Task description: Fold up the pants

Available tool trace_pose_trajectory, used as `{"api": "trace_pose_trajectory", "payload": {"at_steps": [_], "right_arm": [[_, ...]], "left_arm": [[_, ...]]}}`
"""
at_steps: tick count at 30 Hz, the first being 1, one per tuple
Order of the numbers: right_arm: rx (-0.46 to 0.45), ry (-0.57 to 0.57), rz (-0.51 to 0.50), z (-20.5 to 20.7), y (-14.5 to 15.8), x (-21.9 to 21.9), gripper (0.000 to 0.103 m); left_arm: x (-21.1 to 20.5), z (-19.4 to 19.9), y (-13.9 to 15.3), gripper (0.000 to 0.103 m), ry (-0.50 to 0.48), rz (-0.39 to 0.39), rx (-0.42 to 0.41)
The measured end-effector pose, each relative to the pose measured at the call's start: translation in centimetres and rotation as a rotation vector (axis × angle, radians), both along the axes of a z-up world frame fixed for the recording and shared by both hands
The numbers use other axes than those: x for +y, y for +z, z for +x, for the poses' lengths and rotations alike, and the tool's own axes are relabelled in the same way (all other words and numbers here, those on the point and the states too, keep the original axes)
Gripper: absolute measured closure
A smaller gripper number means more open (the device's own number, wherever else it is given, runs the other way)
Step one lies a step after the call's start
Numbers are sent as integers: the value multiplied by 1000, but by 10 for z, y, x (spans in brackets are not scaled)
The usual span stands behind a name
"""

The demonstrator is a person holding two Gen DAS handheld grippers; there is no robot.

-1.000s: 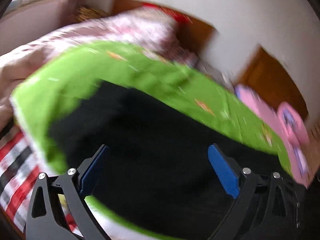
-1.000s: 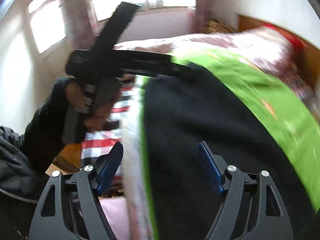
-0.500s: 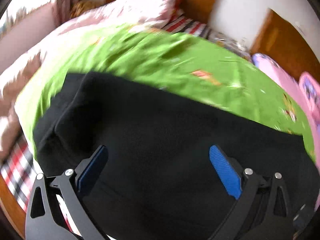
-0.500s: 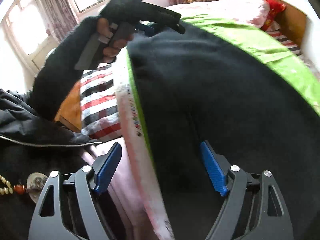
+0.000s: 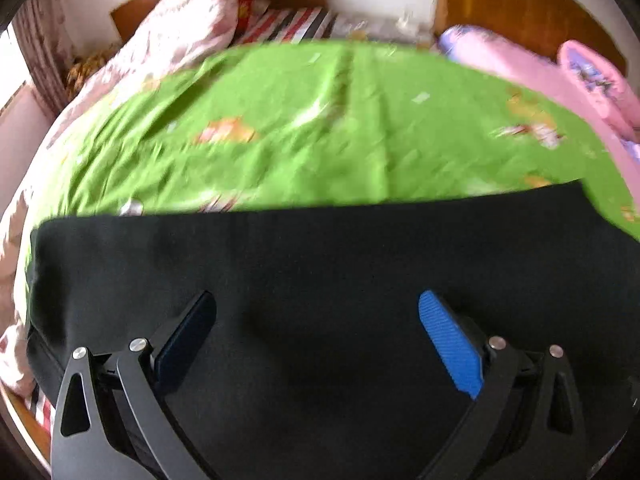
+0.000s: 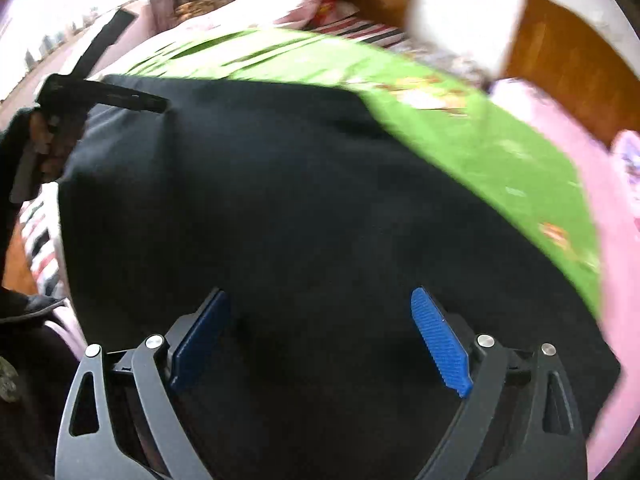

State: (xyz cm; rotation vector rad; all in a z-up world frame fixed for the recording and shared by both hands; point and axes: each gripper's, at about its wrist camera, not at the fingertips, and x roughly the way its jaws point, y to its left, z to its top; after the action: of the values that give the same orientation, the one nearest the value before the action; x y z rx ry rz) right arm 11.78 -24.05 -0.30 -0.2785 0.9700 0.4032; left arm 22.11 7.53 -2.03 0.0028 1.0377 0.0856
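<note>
Black pants lie flat on a green bedspread, a wide dark band across the near side of the bed. They also fill the right wrist view. My left gripper is open and empty, hovering over the pants. My right gripper is open and empty, also above the pants. In the right wrist view the left gripper shows at the far left, held in a hand over the pants' far left edge.
A pink floral quilt and red pillow lie at the head of the bed. Pink bedding lies at the right. A striped sheet hangs at the left bed edge. Wooden headboard and door stand behind.
Both cameras have swung round to look across the bed from above the pants. The pants now lie more squarely in front of both grippers. Both grippers stayed open.
</note>
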Motion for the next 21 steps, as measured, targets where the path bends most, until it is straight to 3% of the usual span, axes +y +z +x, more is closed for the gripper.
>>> {"api": "trace_pose_trajectory", "payload": {"at_steps": [5,6,8,11,14,15,18,20,21], "right_arm": [[5,-274,-99,-17,-11,-100,14],[25,-287,-96,-24,-19,-115,14],[5,-270,11,-41,-17,-132,14],[-75,-315,-44,-63,-4,-133,14],[-143,-316,57,-86,10,-131,14],[-155,-292,99,-94,10,-129,14],[-133,-298,37,-95,-10,-126,14],[-153,-311,70,-94,-19,-134,11],[-152,-324,76,-96,-18,-136,11]], "left_arm": [[-74,-13,8,2,-211,31,-47],[-89,-13,3,2,-239,57,-41],[-101,-9,-12,2,-258,64,-3],[-102,-8,-21,1,-230,28,10],[-98,-21,-10,2,-195,23,-22],[-99,-30,-4,2,-206,14,-41],[-102,-46,-7,2,-238,12,-57],[-105,-47,-18,1,-251,51,-41],[-102,-46,-23,1,-247,33,-49]]}}
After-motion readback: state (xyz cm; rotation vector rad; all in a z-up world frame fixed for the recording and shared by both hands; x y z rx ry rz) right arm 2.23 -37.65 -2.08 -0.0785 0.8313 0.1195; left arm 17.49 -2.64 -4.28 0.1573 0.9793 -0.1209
